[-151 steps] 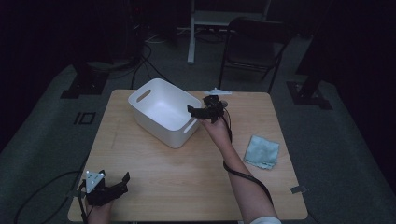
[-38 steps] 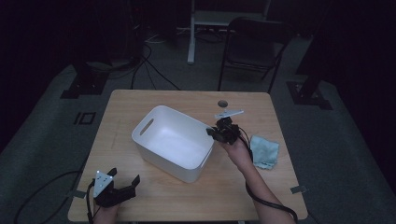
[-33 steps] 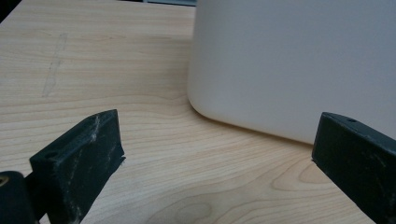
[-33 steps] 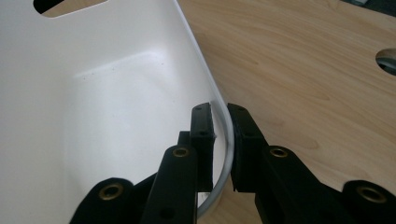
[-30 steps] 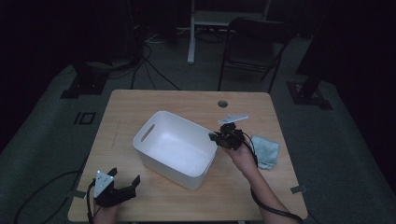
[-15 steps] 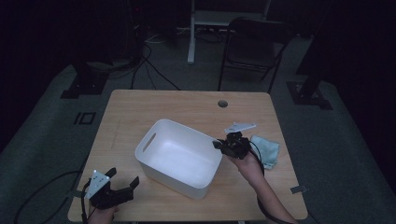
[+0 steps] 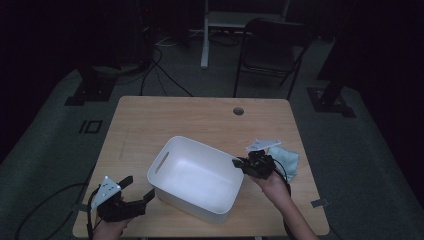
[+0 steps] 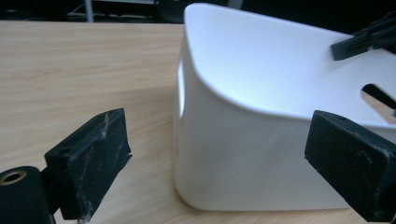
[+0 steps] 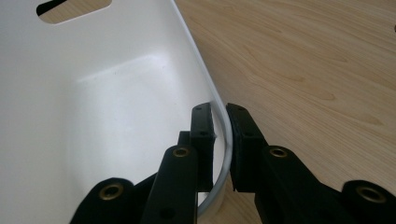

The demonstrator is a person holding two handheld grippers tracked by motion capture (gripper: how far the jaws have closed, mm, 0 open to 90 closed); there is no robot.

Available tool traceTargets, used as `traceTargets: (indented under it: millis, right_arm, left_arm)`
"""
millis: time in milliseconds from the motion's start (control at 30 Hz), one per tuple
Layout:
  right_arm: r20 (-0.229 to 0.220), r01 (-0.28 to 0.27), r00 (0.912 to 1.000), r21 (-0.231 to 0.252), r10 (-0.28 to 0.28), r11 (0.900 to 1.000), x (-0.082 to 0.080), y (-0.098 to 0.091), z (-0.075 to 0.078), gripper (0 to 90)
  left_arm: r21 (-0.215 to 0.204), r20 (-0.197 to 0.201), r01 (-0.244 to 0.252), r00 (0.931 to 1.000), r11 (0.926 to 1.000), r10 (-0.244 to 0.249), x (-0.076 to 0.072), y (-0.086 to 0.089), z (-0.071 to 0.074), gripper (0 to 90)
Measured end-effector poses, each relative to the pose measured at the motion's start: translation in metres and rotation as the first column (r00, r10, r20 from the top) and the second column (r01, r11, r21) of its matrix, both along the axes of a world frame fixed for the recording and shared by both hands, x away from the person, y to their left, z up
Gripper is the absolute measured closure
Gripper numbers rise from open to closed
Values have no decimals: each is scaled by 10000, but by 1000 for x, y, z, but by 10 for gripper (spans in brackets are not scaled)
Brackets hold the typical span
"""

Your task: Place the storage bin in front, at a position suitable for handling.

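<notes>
The white bin (image 7: 196,177) is sitting on the near half of the surface (image 7: 200,117), turned at an angle, between the two tongs. The right tongs (image 7: 239,163) are clamping its right-hand rim: in the right gripper view the tongs (image 9: 219,116) are pinching the thin curved wall of the bin (image 9: 93,107), one pad inside the bin and the other outside, over the bare wood of the surface (image 9: 317,70). A handle slot is showing in the far wall, at the top left of that view. The person's right hand (image 7: 274,184) is gripping these tongs from the near edge of the surface, with the grey plate riding on top. Just beyond the right tongs, on the side away from the bin, a pale blue cloth (image 7: 286,161) is lying on the surface. The left tongs (image 7: 137,189) are hovering near the bin's near-left corner with their jaws standing wide apart and nothing pressed between them; they have just been closing a little. In the left gripper view the left tongs (image 8: 215,154) are framing the bin's rounded corner (image 8: 261,140), which is standing ahead of the pads without touching them. The right tongs are showing at the upper right of that view, on the far rim. A round hole (image 7: 238,111) is lying in the surface well beyond both tongs, and a dark chair (image 7: 272,50) is standing on the floor past the far edge.
</notes>
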State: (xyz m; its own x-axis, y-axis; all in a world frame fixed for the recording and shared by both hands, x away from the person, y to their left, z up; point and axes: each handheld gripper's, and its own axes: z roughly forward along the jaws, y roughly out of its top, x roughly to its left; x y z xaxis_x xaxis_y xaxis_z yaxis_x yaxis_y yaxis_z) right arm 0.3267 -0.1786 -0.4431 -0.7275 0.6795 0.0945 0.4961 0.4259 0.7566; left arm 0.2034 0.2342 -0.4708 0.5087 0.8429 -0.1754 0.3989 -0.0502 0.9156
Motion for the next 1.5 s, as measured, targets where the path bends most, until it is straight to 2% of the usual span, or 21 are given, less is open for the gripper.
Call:
traceTargets:
  millis: [67,133,167,200,233,300,333,400,433,500,533,600,633,733,800,833,900,933,1033,1300,1500]
  right_arm:
    - [-84,-25,10000,59,26,10000,1,-1,0,814]
    - [-164,28,9999,194,-25,9998,0,-2,0,811]
    - [-162,74,9998,257,-70,9996,-1,-2,0,803]
    - [-187,96,9998,345,-89,9994,-1,-3,-1,793]
    - [-226,132,9997,456,-121,9989,-2,-4,-1,784]
    - [-329,190,9993,895,-161,9958,-3,-7,0,752]
    - [-324,242,9993,1033,-210,9944,-4,-9,2,741]
    - [-94,363,9993,1097,-355,9933,-6,-11,6,722]
    - [-105,382,9993,1213,-372,9919,-6,-12,8,722]
    - [78,483,9987,1183,-496,9918,-8,-13,10,722]
    - [125,461,9988,1171,-479,9920,-9,-13,11,722]
    - [83,400,9991,1279,-414,9910,-9,-14,10,694]
    - [62,386,9992,1235,-397,9916,-9,-14,9,692]
    - [-4,411,9991,1172,-414,9923,-9,-15,5,722]
    - [28,493,9988,1066,-499,9931,-9,-14,4,773]
    - [-25,443,9990,1164,-443,9922,-9,-14,4,800]
    - [86,476,9988,1026,-488,9936,-10,-11,5,817]
    - [172,477,9986,954,-496,9943,-9,-9,5,818]
    - [237,518,9983,857,-540,9950,-8,-7,6,820]
    - [251,592,9978,956,-618,9937,-2,-3,5,815]
    - [171,626,9977,1160,-650,9913,8,0,4,799]
  left_arm:
    - [184,117,105,9999,9998,-107,3,-1,5,161]
    - [377,140,195,9997,9991,-200,9,-2,9,179]
    - [330,100,365,9993,9988,-369,12,-1,10,242]
    - [221,44,381,9993,9990,-382,16,-1,12,252]
    - [277,54,402,9992,9988,-404,19,-1,14,308]
    - [318,98,411,9991,9986,-415,25,-2,17,357]
    - [187,10,524,9986,9985,-525,29,-2,18,397]
    - [58,-185,695,9974,9976,-694,36,-4,19,439]
    - [138,-274,800,9965,9967,-796,39,-6,20,492]
    - [223,-372,852,9957,9961,-843,44,-8,20,530]
    - [281,-439,897,9951,9956,-884,46,-10,20,577]
    - [775,-410,686,9970,9946,-655,49,-14,20,584]
    - [870,-542,656,9967,9940,-610,50,-15,20,637]
    - [1165,-651,481,9970,9920,-406,52,-17,19,687]
    - [1189,-686,399,9971,9921,-319,52,-17,18,703]
    - [1205,-665,358,9974,9921,-279,52,-17,18,726]
    - [1181,-557,222,9983,9928,-157,51,-17,18,739]
    - [1176,-425,101,9991,9930,-51,50,-17,18,761]
    - [1140,-355,22,9994,9935,18,49,-17,18,778]
    - [819,-735,12,9973,9966,48,45,-14,19,770]
    - [750,-737,-92,9972,9971,148,35,-14,18,753]
